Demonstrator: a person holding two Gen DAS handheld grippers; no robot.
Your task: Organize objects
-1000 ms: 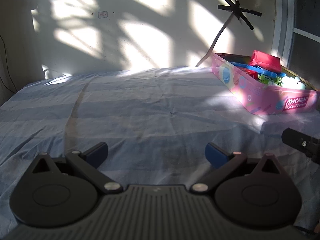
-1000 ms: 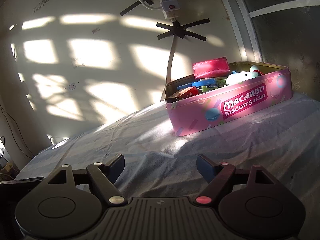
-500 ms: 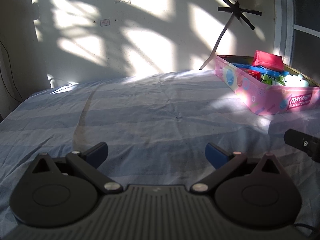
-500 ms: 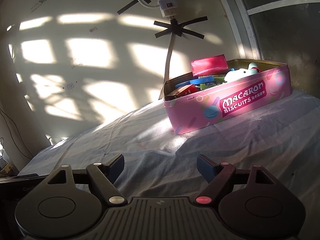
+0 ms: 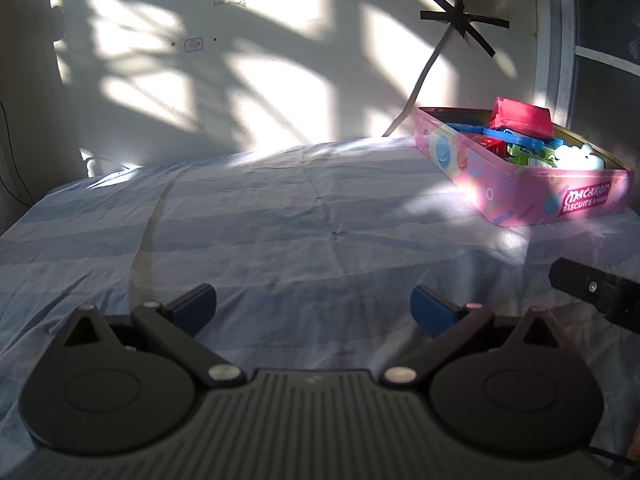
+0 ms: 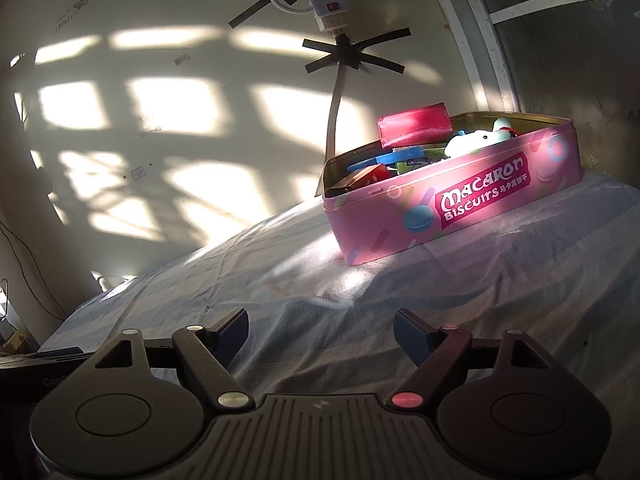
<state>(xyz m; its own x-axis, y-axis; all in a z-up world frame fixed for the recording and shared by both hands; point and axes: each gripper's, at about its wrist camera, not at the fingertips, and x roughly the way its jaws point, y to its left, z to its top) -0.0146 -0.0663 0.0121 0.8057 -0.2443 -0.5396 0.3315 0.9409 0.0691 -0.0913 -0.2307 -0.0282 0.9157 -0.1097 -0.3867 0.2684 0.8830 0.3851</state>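
We hold the left gripper (image 5: 313,307) low over the sheet (image 5: 280,216), its jaws spread wide with nothing between the blue pads (image 5: 430,310) — only striped blue cloth shows in the gap. The right gripper (image 6: 320,330) is likewise wide open and empty, also above the sheet; part of it shows as a black bar at the right edge of the left view. The pink tin (image 6: 452,196) marked "Macaron Biscuits" sits on the sheet at the far right, near the wall (image 5: 240,80), well apart from both tools. Its lid is off and it is full: a red pouch (image 6: 414,124) stands up at the back, a white plush (image 6: 474,140) lies toward the right end, and blue, green and red items lie jumbled beside them — we cannot tell just what these are. A power strip (image 6: 326,4) hangs on the wall above the tin, its cord (image 6: 334,116) taped with black strips and running down behind the tin. Patches of sunlight fall across the wall and the tin's front.
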